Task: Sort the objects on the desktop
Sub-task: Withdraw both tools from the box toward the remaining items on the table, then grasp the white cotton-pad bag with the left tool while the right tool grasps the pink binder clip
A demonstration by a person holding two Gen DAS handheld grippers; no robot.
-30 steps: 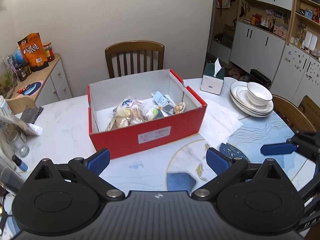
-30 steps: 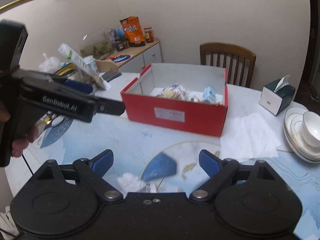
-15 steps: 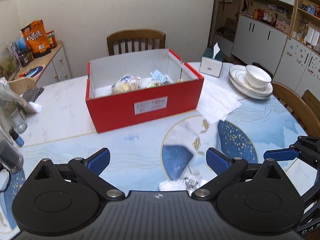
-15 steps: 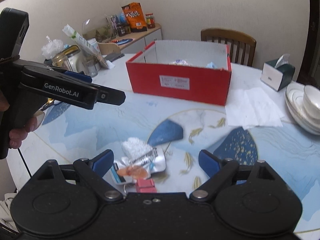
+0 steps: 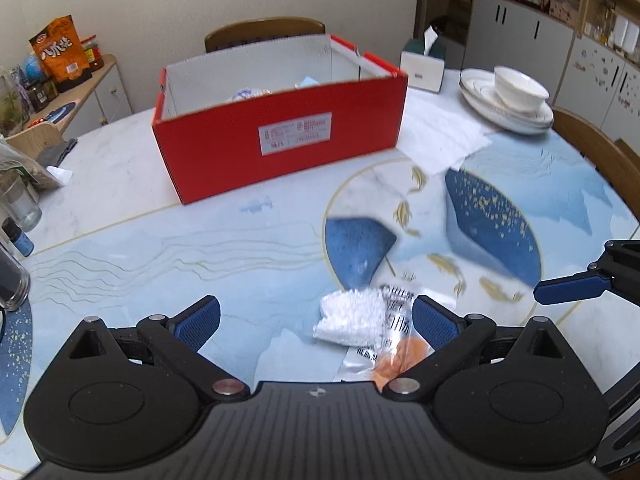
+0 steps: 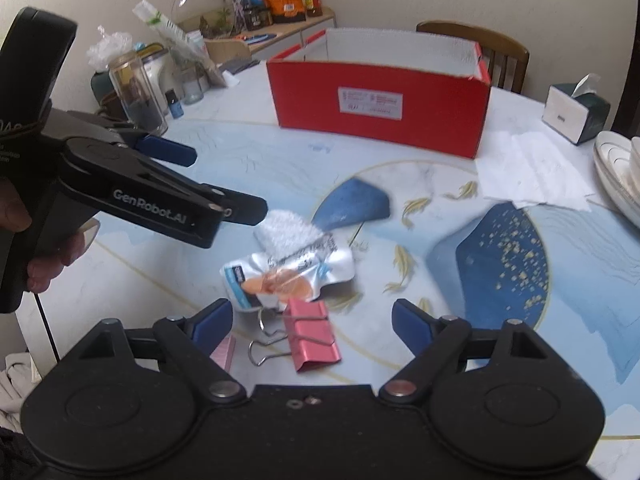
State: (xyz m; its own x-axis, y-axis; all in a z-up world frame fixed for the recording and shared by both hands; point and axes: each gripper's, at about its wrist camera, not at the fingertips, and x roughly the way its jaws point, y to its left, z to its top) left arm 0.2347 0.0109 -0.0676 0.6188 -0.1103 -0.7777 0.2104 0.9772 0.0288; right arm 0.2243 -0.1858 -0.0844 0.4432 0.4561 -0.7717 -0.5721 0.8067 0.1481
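Both fingers [image 5: 316, 322] [image 6: 312, 320] wide, snack packet [image 5: 394, 340] blurred, pink clip [image 6: 314, 336] partly hidden

Both grippers are matte black plastic with blue ribbed pads [image 5: 434, 322] and silver pivot screws [image 6: 398, 388]. The left gripper [image 6: 224, 184] carries white "GenRobot.AI" lettering, gripped by a bare hand [image 6: 44, 268].

Red box [image 6: 378, 104], white label; pink binder clip [image 6: 314, 334]; silver-orange packet [image 6: 288, 276]; blue-white table [image 5: 240, 248], gold fish.
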